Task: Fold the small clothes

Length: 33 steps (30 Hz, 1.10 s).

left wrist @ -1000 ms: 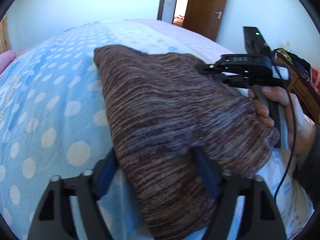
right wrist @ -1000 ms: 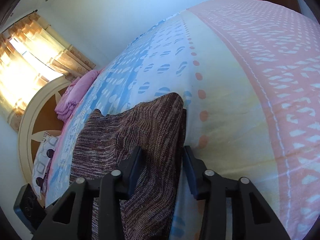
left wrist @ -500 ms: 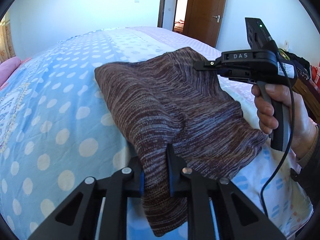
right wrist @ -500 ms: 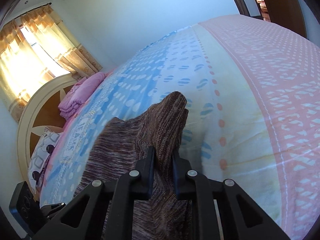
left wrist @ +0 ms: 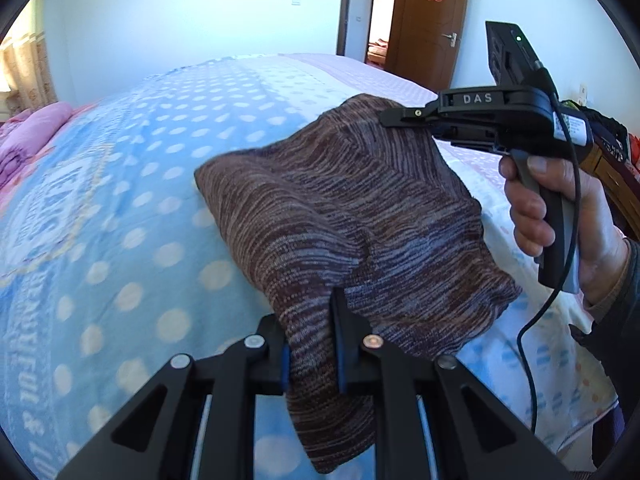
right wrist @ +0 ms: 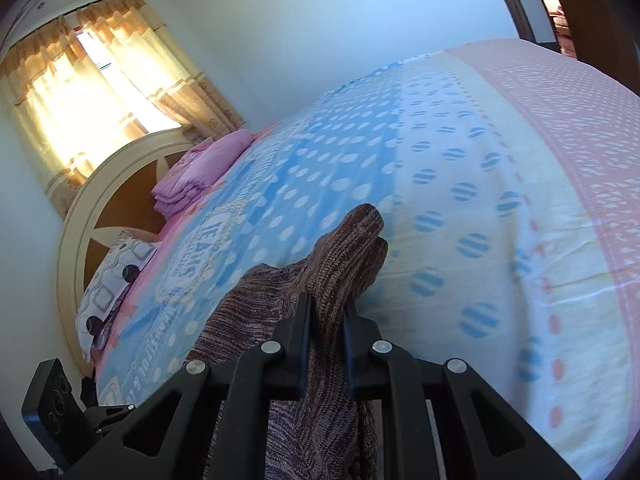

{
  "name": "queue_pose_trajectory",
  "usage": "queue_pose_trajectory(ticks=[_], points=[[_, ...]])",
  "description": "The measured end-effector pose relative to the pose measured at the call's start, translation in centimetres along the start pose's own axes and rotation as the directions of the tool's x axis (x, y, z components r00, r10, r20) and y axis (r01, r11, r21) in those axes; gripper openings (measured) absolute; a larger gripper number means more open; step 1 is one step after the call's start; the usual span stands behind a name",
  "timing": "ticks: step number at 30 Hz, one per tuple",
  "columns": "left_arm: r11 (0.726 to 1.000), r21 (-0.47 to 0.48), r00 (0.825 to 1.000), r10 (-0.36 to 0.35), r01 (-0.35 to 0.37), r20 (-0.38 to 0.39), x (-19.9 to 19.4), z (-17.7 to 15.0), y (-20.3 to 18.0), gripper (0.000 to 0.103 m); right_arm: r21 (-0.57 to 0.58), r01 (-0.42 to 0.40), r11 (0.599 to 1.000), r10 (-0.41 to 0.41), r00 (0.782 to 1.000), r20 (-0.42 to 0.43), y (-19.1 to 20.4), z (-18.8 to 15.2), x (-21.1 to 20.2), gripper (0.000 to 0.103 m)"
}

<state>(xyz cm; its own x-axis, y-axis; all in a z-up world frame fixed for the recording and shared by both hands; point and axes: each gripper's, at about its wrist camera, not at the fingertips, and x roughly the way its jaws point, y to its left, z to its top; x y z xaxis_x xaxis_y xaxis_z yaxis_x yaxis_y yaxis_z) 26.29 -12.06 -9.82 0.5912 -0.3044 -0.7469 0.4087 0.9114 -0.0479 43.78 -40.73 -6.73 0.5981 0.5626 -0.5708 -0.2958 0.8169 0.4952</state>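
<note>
A brown and purple striped knit garment [left wrist: 340,216] hangs lifted above the bed between both grippers. My left gripper [left wrist: 310,320] is shut on its near edge, with cloth drooping below the fingers. My right gripper [left wrist: 394,116], held by a hand, is shut on the far corner. In the right wrist view the right gripper [right wrist: 327,312] pinches a fold of the garment [right wrist: 344,248], whose tip sticks out past the fingers. The left gripper's body [right wrist: 60,408] shows at the lower left there.
The bed [left wrist: 100,208] has a blue polka-dot sheet with a cream and pink band [right wrist: 560,160] on the far side. Folded pink bedding [right wrist: 200,168] and a patterned pillow [right wrist: 112,280] lie at the round headboard. A wooden door [left wrist: 432,20] stands beyond the bed.
Both grippers closed on the garment's edges and lifted it off the bed. The garment now hangs bunched between them instead of lying flat.
</note>
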Motion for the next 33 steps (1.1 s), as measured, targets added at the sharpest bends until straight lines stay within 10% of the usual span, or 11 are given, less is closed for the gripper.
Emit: queue_pose_trajectory(ticks=[33], points=[[0.935, -0.214, 0.955, 0.296, -0.282, 0.032, -13.1, -8.3, 15.8, 0.017, -0.18, -0.304, 0.935, 0.269, 0.943, -0.197, 25.2, -2.8, 14.4, 0.007]])
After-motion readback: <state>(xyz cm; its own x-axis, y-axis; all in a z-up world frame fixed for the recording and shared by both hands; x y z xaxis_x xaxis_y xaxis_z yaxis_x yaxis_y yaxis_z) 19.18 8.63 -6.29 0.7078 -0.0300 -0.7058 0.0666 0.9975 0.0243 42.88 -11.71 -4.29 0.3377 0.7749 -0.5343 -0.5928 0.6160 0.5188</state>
